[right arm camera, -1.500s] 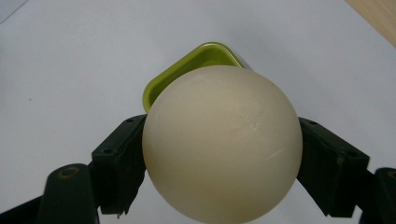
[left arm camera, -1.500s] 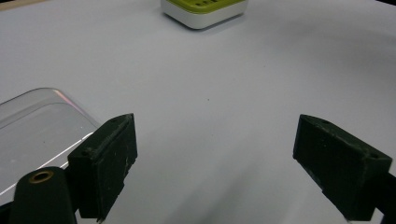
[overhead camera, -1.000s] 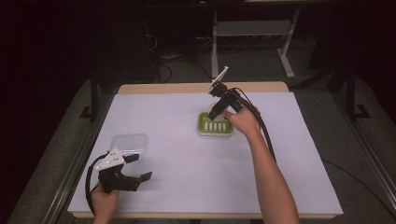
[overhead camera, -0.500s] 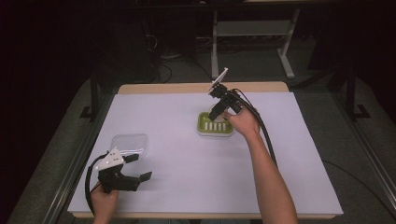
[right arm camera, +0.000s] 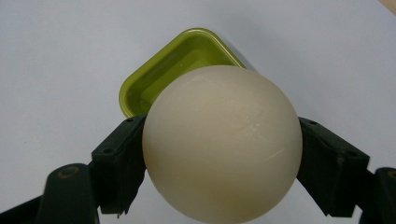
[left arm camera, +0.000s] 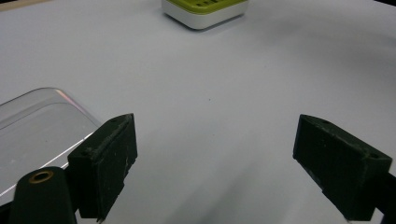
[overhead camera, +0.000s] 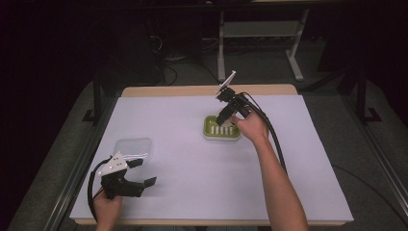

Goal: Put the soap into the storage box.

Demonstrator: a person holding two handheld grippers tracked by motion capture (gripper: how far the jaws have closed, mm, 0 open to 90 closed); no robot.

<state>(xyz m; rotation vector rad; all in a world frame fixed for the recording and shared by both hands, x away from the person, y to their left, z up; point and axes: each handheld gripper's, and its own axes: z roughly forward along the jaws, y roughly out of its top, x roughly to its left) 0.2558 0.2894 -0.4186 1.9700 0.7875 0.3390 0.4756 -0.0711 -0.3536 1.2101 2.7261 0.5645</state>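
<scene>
Almost nothing has moved in the last second; both arms hold the same poses. At the left of the bench [overhead camera: 183, 159], the left hand-held gripper [overhead camera: 139, 174] idles with jaws apart beside a clear lid [overhead camera: 132, 147]. The right hand-held gripper [overhead camera: 223, 117] clamps a cream ball [right arm camera: 222, 142] above the green tray [right arm camera: 159, 81]; judging by this, lowering and releasing come next.

In the right gripper view, much of the green dish [right arm camera: 159, 74] is concealed behind the cream ball [right arm camera: 222, 142]. In the left gripper view, the clear lid [left arm camera: 32, 135] is cut by the left edge.
</scene>
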